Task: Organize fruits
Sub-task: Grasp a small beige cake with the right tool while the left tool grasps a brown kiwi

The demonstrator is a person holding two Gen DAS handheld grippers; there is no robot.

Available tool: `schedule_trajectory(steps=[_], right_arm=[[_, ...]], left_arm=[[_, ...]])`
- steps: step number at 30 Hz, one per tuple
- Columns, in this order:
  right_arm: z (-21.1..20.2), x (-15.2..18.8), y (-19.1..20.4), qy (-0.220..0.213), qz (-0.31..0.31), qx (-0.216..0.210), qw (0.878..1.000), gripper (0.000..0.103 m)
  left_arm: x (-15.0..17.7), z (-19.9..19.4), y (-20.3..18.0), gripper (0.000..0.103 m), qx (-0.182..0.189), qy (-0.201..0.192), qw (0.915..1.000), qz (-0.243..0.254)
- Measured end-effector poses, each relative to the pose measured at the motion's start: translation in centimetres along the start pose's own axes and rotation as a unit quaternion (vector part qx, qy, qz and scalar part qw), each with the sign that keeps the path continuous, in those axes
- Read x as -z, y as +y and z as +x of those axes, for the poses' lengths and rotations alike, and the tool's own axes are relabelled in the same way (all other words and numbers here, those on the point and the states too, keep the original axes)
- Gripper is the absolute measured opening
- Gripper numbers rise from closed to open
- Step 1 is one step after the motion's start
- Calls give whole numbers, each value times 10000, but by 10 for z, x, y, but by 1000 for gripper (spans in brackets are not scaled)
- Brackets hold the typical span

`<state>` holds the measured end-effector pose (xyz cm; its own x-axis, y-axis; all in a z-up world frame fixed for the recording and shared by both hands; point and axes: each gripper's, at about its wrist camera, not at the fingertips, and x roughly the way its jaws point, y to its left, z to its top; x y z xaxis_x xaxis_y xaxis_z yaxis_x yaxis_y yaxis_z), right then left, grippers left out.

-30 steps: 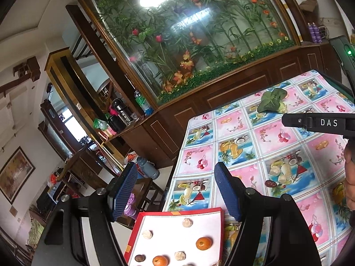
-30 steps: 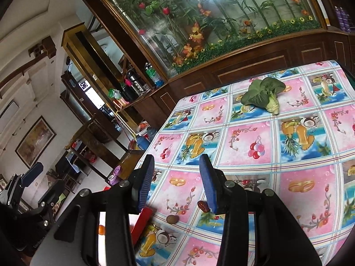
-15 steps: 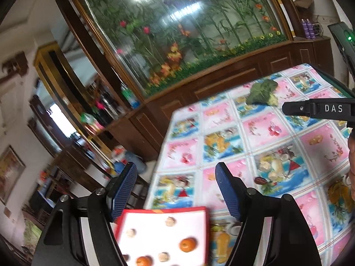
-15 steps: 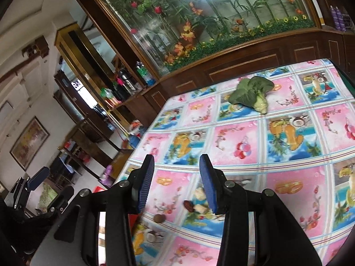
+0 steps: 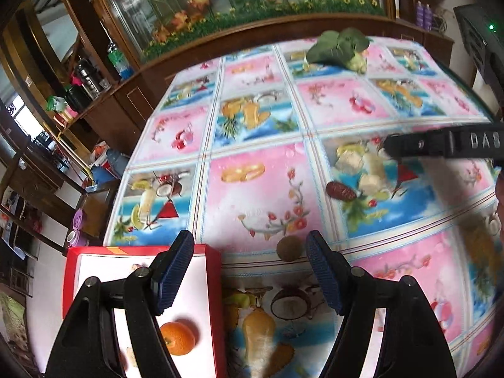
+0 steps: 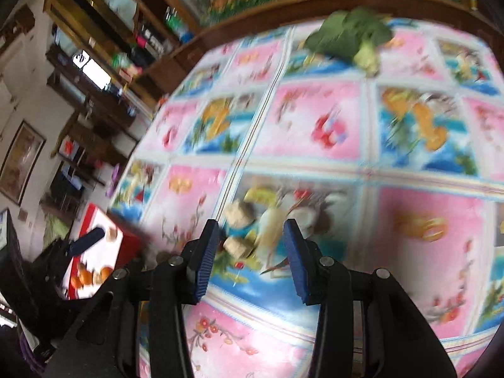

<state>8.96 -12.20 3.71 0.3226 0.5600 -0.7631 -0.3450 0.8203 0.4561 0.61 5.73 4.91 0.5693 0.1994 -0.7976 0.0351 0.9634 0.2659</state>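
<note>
Both tools lowered toward table; left tool [image 5: 250, 274] wide open, empty, brown fruit [image 5: 289, 248] just ahead.

Left gripper [image 5: 250, 271]: black frame, silver screws, ribbed blue pads. Right gripper [image 6: 250, 258]: same build; "DAS" lettering on black finger.
</note>
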Motion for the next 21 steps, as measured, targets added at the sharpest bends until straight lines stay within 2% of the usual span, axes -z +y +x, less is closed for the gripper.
schedule_trajectory(steps=[5,11,14,17,21], right_arm=[[19,10,20,214,-519,78,9984,45],[35,17,24,309,-762,368,9959,44],[41,18,26,269,-877,570,9941,35],[42,19,27,206,-959,616,9933,31],[43,17,26,173,-994,686,9925,18]], left_arm=[[9,1,6,73,120,37,9997,216],[19,0,1,73,436,83,9968,671],[16,4,3,73,485,95,9968,626],[11,8,1,73,574,105,9965,604],[7,15,-7,73,715,186,9953,625]])
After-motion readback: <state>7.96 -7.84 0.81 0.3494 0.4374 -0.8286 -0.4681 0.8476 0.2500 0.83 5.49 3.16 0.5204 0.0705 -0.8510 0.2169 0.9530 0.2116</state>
